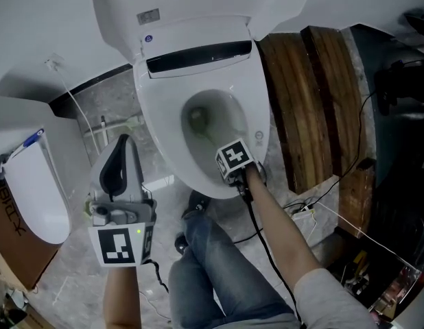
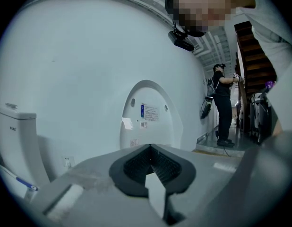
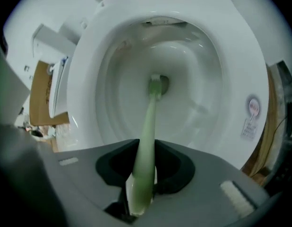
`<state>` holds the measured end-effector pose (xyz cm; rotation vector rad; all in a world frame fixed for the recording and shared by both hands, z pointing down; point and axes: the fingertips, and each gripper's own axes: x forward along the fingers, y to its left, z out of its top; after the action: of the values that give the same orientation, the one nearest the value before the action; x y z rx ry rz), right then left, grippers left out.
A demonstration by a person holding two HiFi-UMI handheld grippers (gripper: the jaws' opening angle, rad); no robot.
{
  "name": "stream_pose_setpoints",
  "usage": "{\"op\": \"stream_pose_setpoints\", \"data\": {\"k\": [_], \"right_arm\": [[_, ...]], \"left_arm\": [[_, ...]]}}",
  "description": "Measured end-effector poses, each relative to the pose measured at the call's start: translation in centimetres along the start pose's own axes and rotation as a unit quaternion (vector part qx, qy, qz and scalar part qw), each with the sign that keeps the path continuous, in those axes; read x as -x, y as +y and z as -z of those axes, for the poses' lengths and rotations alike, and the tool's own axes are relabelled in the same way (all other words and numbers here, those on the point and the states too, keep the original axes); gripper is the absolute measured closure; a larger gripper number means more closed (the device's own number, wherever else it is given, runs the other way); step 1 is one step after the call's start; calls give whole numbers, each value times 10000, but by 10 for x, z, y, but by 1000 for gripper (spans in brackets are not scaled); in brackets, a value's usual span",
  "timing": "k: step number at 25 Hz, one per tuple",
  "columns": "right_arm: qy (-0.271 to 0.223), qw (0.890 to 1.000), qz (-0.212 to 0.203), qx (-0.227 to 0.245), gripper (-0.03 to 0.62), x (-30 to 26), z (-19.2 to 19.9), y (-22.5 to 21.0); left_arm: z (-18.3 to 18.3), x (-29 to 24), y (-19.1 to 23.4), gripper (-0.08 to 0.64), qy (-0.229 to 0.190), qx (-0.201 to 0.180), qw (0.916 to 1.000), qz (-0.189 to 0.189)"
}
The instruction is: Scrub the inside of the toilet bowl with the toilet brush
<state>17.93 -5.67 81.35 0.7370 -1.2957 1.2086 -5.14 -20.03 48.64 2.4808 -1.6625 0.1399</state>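
Currently your right gripper (image 3: 143,183) clamps the toilet brush (image 3: 149,122), bristles low in the toilet bowl (image 3: 108,98) for scrubbing; your left gripper (image 2: 150,176), closed empty, idles clear leftward.

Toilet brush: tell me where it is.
Right gripper view, centre: the toilet brush is clamped in the right claw, its head at the bottom of the toilet bowl.

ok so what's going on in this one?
A person stands over a toilet with a gripper in each hand. The right claw is shut on the green toilet brush, whose head sits low in the toilet bowl, by the drain. The left claw is shut on nothing, held off to the side.
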Motion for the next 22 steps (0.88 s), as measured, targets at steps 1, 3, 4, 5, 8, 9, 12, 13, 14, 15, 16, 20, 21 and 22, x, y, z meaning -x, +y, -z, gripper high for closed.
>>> {"op": "stream_pose_setpoints", "data": {"k": [1, 3, 4, 5, 8, 9, 12, 13, 14, 15, 16, 20, 21, 22], "right_arm": [[-60, 9995, -175, -253, 497, -1, 2, 7], [-178, 9960, -540, -690, 495, -4, 4, 21], [-233, 9931, -738, -883, 495, -5, 4, 29], [-289, 9896, -931, -1054, 497, -5, 3, 38], [-513, 9838, -1099, -1322, 505, -3, -3, 52], [-603, 9837, -1023, -1353, 505, -2, -4, 52], [-909, 9817, -775, -1482, 508, 4, -5, 48], [-1020, 9809, -675, -1515, 509, 7, -4, 46], [-1146, 9796, -576, -1545, 509, 10, -4, 45], [-1292, 9776, -490, -1587, 509, 14, -5, 45], [-1451, 9749, -417, -1639, 509, 18, -6, 45], [-2004, 9638, -101, -1755, 509, 39, -10, 52], [-2086, 9623, -8, -1744, 508, 43, -9, 54], [-2179, 9606, 90, -1723, 509, 47, -8, 57]], "left_arm": [[-1, 0, -1, 557, -6, 4, 10000, 15], [-3, 2, -3, 557, -17, -1, 10000, 58], [-4, 2, -4, 557, -23, -11, 10000, 83], [-5, 3, -5, 557, -30, -21, 9999, 106], [-7, 5, -6, 557, -14, -41, 9998, 168], [-7, 6, -6, 557, 2, -57, 9998, 197], [-8, 9, -6, 557, 44, -96, 9994, 325], [-8, 10, -6, 557, 46, -104, 9992, 384], [-9, 11, -7, 557, 28, -107, 9989, 459], [-11, 11, -7, 557, -1, -104, 9985, 544], [-12, 12, -8, 557, -17, -104, 9980, 625], [-18, 16, -6, 557, 48, -175, 9962, 854], [-20, 17, -6, 557, 56, -195, 9956, 913], [-23, 18, -6, 557, 55, -216, 9950, 979]]}}
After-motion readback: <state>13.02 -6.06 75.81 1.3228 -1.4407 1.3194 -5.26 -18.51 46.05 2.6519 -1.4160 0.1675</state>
